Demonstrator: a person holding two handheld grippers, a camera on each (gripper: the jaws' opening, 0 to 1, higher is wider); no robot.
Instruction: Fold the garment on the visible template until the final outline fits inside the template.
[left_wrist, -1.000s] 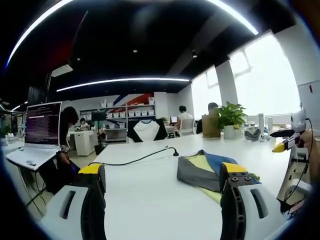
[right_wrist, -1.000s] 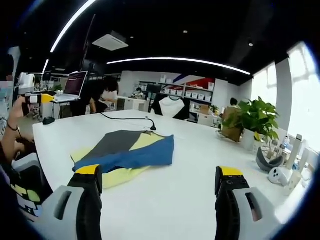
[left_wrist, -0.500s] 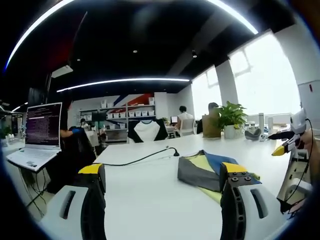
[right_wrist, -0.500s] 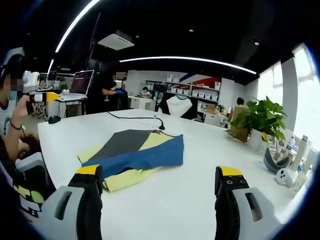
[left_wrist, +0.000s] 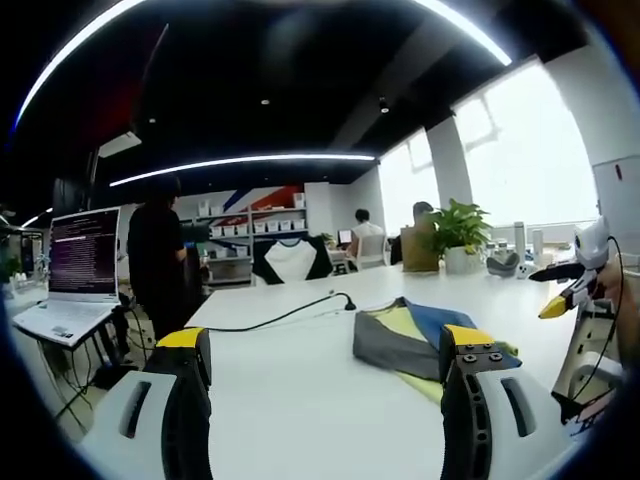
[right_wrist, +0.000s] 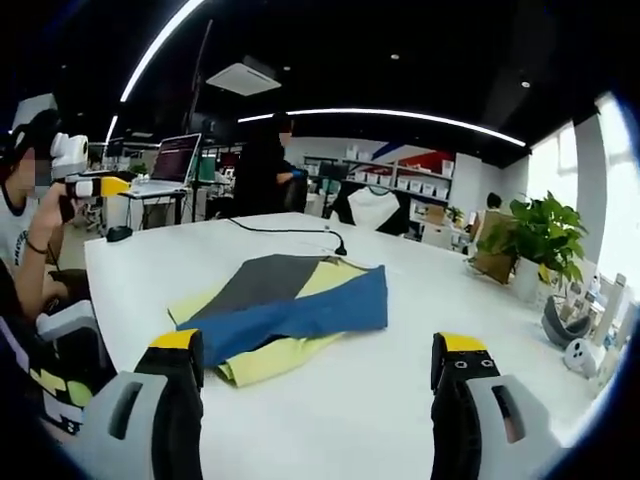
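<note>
Garment of grey, blue and yellow cloth, already folded into a flat, roughly oblong bundle, lies on the wide white worktop well in from its edges, with a black cable running across the surface beyond it toward the far edge. No template outline can be made out under the cloth, so whether the shape fits it cannot be told.

In the right gripper view the bundle sits ahead of the right gripper and off toward its left jaw, long axis running slantwise from the near left to the far right, blue panel facing the jaws and grey panel behind. In the left gripper view the garment lies ahead and toward the right jaw of the left gripper, partly hidden by it.

Both pairs of jaws stand spread wide and hold nothing, above the worktop. The right gripper looks the nearer and better lined up for any further fold.
</note>
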